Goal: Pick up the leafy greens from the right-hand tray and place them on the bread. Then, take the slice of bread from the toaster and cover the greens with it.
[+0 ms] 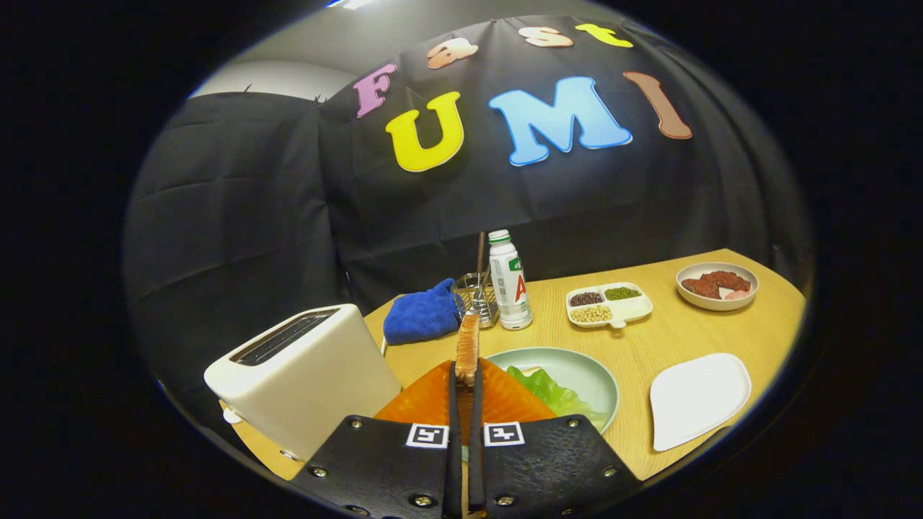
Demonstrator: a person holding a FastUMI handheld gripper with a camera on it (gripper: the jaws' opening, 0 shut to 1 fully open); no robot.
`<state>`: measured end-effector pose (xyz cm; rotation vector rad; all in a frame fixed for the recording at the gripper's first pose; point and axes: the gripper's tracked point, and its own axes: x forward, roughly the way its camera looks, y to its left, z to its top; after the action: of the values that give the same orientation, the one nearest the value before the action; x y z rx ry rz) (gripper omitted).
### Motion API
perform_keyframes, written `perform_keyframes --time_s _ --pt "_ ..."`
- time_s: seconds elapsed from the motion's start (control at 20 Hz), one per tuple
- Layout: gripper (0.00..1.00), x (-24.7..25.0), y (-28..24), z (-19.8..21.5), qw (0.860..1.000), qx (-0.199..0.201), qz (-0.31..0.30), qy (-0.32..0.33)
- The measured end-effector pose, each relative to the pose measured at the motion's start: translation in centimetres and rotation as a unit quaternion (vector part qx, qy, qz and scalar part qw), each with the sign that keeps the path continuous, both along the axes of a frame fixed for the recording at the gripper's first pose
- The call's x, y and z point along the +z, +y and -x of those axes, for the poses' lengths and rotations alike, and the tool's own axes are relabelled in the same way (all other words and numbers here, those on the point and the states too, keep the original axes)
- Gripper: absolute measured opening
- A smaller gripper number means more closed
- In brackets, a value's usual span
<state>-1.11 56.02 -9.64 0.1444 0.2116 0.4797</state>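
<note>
the table (670, 335) looks like smooth pale wood with a matt finish. on it, left of the pale green glossy plate (588, 371), the toaster (306, 375) has a smooth satin plastic-looking shell, and behind the plate lie a fuzzy blue cloth (422, 315) and a wire-mesh metal holder (482, 295).

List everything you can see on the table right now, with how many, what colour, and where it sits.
toaster: one, cream, beside the fingers
bread slice: one, toasted brown, held on edge between the fingers
plate: one, pale green, just beyond the fingers
leafy greens: one bunch, green, on the plate
cloth: one, blue, behind the toaster
wire basket: one, metal, next to the cloth
bottle: one, white with green cap, beside the basket
divided dish: one, white, holding beans, beyond the plate
bowl: one, pale, reddish food, far corner
square tray: one, white, beside the plate
table: one, wooden
gripper: one, shut on the bread
</note>
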Motion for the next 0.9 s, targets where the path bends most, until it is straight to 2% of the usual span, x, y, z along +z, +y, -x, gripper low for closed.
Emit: perform_keyframes --time_s 0.25,0.4,0.5,0.55,0.65,0.8,0.9 --pt "0.04 -1.3 -3.1 -1.5 0.999 -0.044 0.027 0.012" --pt "0.05 -1.8 -3.5 -1.5 0.997 -0.047 0.056 0.007" --pt "0.09 -1.7 -3.7 -1.4 0.997 -0.045 0.066 0.004" --pt "0.16 -1.8 -3.8 -1.5 0.996 -0.045 0.075 0.003" --pt "0.20 -2.2 -4.5 -1.6 0.995 -0.055 0.088 0.003" --pt "0.38 -2.4 -5.5 -2.0 0.992 -0.072 0.101 0.003" --pt "0.40 -2.5 -5.9 -2.1 0.993 -0.075 0.095 0.008"
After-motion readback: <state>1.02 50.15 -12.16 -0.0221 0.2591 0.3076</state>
